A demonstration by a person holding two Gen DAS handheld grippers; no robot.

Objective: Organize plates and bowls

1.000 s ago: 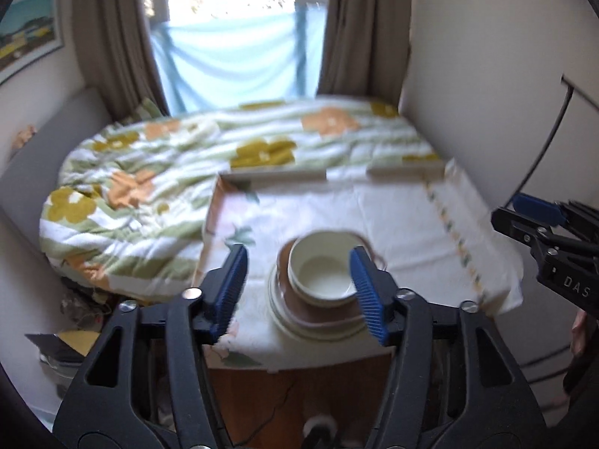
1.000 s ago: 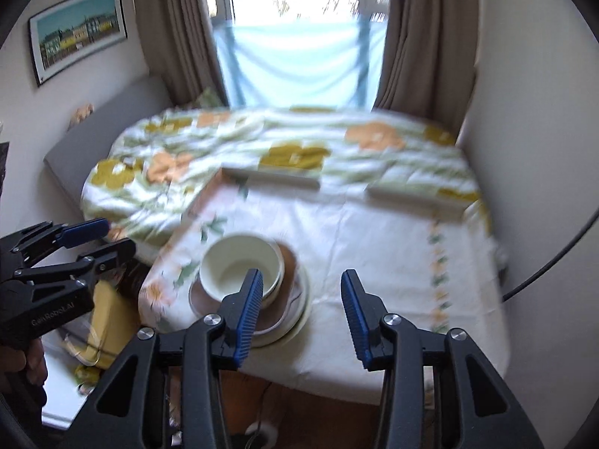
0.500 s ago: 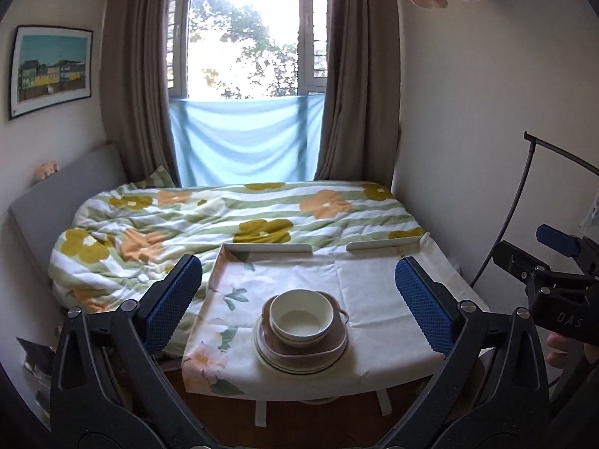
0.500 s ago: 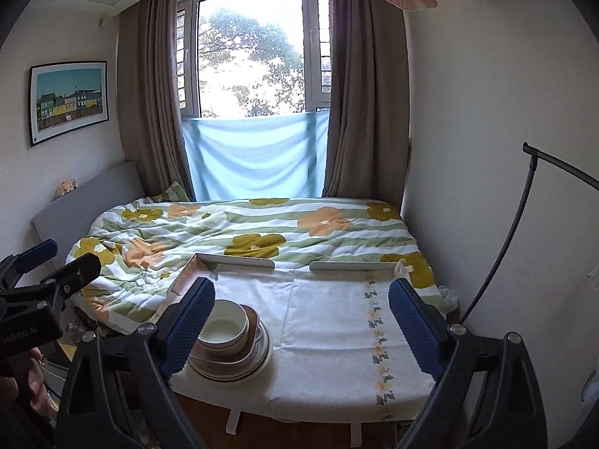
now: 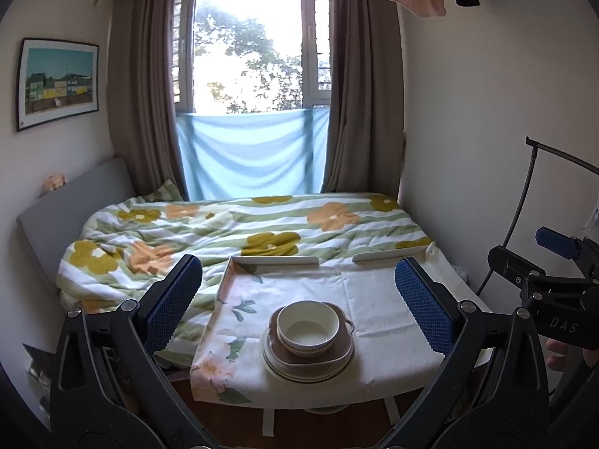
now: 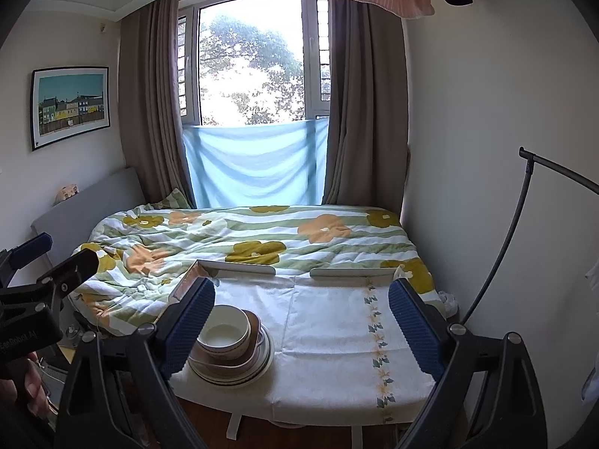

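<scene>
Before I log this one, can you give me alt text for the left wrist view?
A cream bowl sits on a brown dish atop stacked pale plates, near the front edge of a cloth-covered table. The left hand-held gripper frames the stack, jaws wide open and empty. Behind are a floral quilt and a bright window.

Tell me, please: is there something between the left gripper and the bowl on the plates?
Nothing visible. The left gripper is open and held back from the table. The bowl sits on top of the plates, uncovered, and only bare tablecloth lies around the stack. The right gripper is off to the side.
</scene>
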